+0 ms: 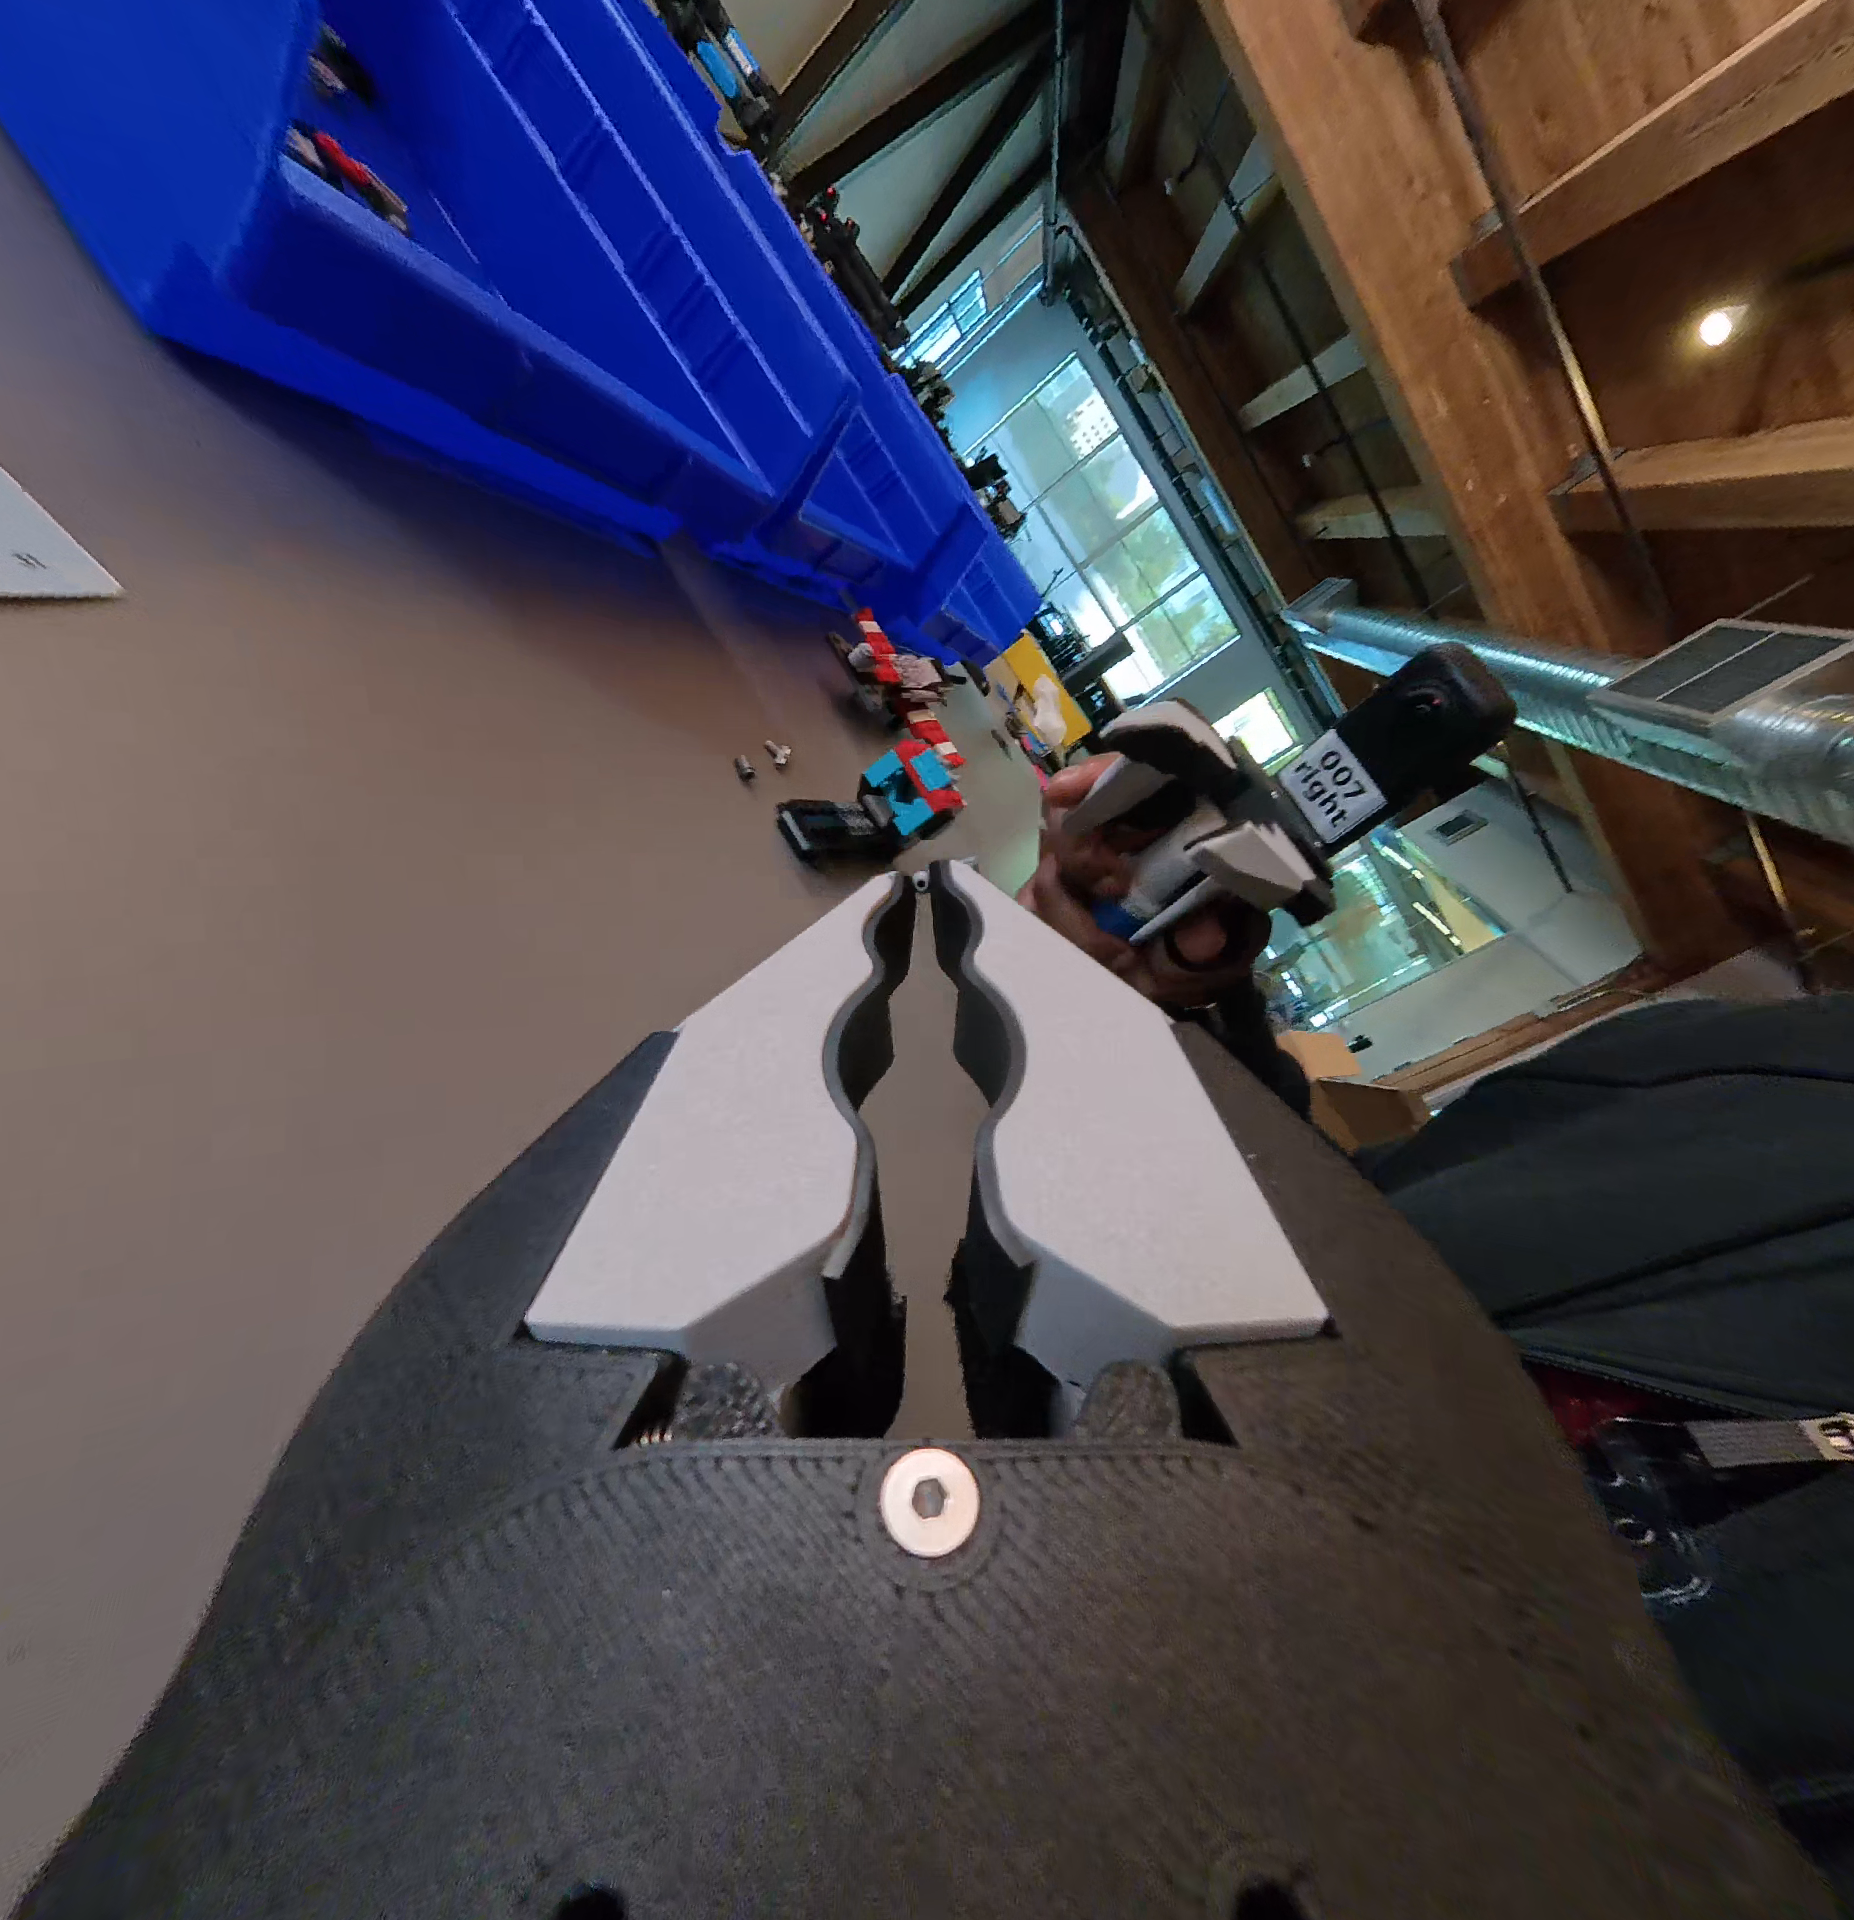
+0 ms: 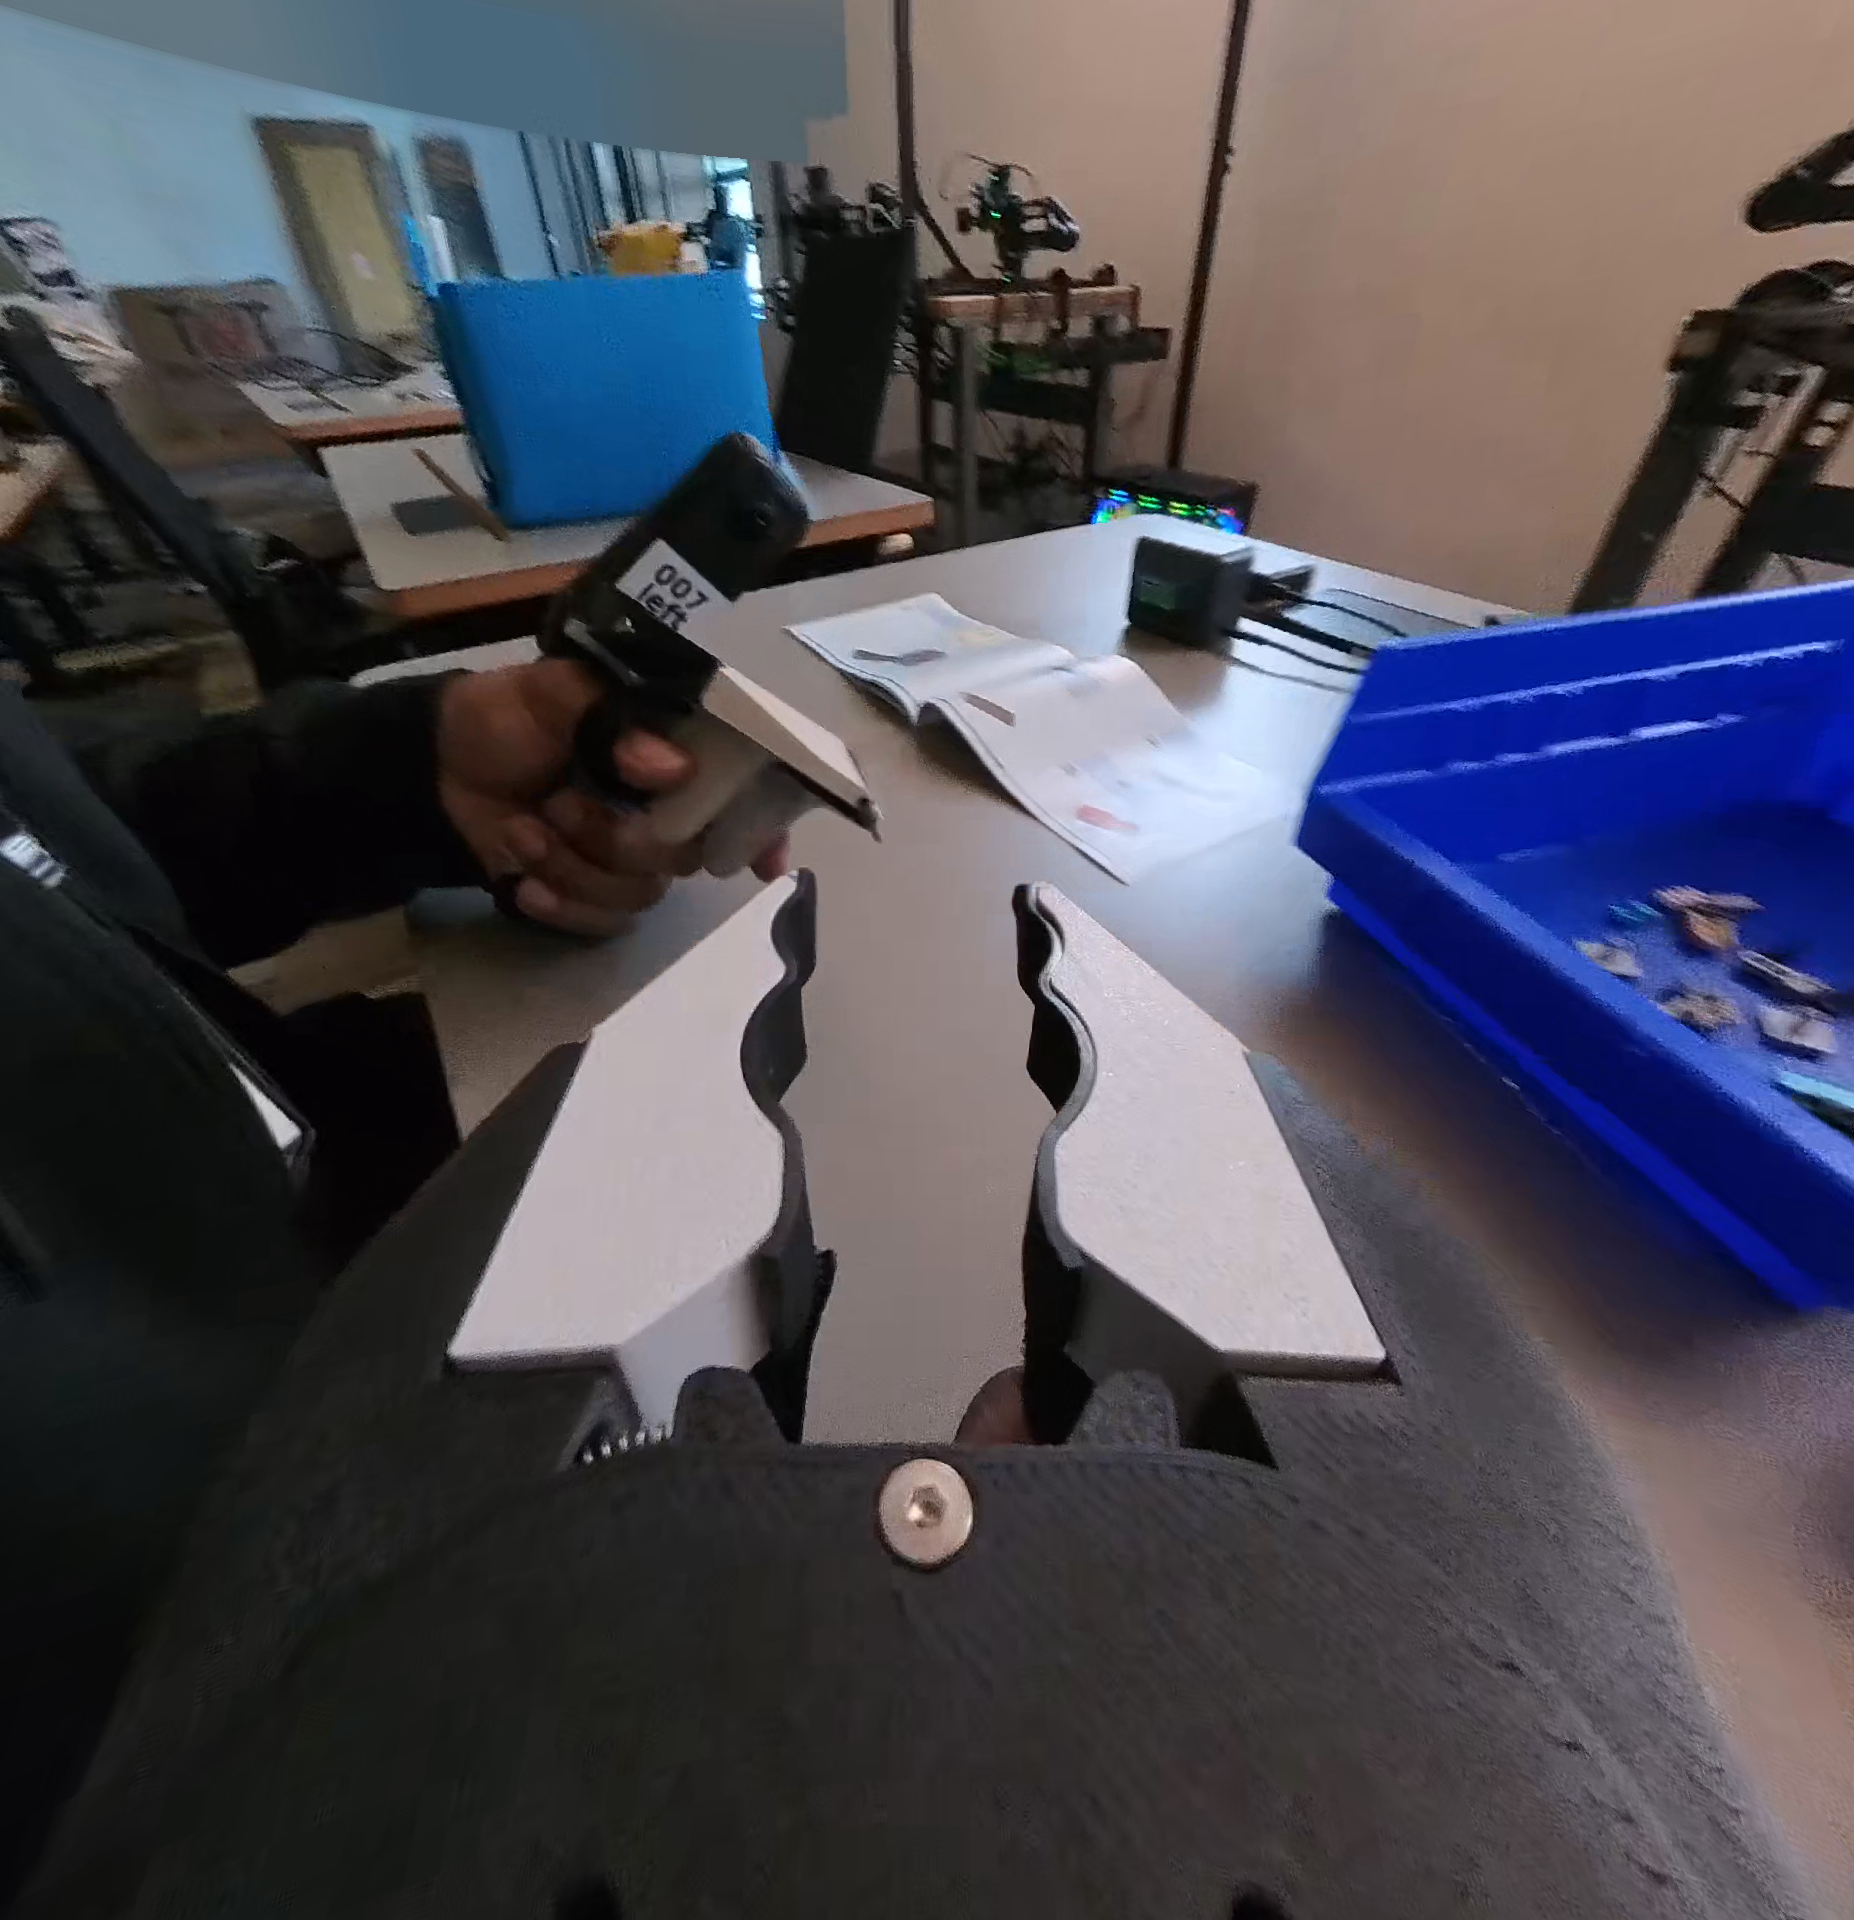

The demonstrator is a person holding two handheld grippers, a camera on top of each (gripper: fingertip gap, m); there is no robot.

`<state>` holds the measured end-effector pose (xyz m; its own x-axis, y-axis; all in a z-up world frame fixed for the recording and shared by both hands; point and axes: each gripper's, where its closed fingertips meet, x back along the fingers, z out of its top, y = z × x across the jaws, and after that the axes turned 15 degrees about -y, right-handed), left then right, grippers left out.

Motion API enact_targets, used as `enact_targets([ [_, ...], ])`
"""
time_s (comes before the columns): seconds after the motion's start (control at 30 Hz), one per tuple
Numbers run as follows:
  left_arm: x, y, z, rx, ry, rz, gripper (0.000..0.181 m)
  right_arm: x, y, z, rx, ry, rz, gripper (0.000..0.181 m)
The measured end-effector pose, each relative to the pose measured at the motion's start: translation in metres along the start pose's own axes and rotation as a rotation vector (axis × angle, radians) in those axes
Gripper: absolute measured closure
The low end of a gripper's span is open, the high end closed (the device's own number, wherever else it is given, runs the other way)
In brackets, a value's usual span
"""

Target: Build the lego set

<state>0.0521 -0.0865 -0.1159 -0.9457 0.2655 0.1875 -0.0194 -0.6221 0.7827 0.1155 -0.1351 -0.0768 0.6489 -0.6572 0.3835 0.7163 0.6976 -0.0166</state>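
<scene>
Setting: workshop with timber shelving, tall windows and other desks; work surface is a grey-brown table (image 2: 1006, 935).

Item 1: open instruction booklet (image 2: 1027, 717), flat on the table, far side.

Item 2: blue parts bin (image 2: 1588, 997), at the table's right in the right wrist view; small loose bricks (image 2: 1733, 987) lie on its floor, blurred.

Item 3: partly built Lego model (image 1: 907, 795), turquoise, red and black, on the table beyond the left gripper's tips, near a row of blue bins (image 1: 549, 312). More red and white pieces (image 1: 897, 675) stand just behind it.

Item 4: left gripper (image 1: 924, 883), fingers nearly pressed together, pinching a very small pale piece (image 1: 920, 884); its kind cannot be told.

Item 5: right gripper (image 2: 915, 894), fingers spread, empty, held above the table.

Handling, judged: pieces are light, rigid, smooth plastic, liable to slip or twist. Take hold across flat opposite side faces, not studs. The model may separate if pressed off-centre; steady its base.
</scene>
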Motion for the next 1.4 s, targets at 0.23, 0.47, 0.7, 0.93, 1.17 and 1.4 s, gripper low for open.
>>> enact_targets([
  [0.23,0.008,0.009,-0.006,0.002,0.039,-0.024,0.178,-0.053,-0.026,0.004,-0.012,-0.028,0.120,0.143],
  [0.47,0.008,0.012,-0.008,0.000,0.029,-0.047,0.178,-0.079,-0.031,0.005,-0.011,-0.070,0.137,0.144],
  [0.7,0.008,0.012,-0.008,0.009,0.021,-0.063,0.178,-0.086,-0.033,0.006,-0.032,-0.067,0.148,0.147],
  [0.93,0.007,0.009,-0.008,0.016,0.017,-0.051,0.178,-0.083,-0.027,0.004,-0.044,-0.064,0.133,0.150],
  [1.17,0.005,0.002,-0.008,0.023,0.017,0.006,0.178,-0.062,-0.012,0.000,-0.045,-0.073,0.083,0.151],
  [1.4,0.001,-0.016,-0.007,0.085,0.005,0.102,0.178,-0.012,0.019,-0.019,-0.060,-0.184,-0.008,0.149],
])
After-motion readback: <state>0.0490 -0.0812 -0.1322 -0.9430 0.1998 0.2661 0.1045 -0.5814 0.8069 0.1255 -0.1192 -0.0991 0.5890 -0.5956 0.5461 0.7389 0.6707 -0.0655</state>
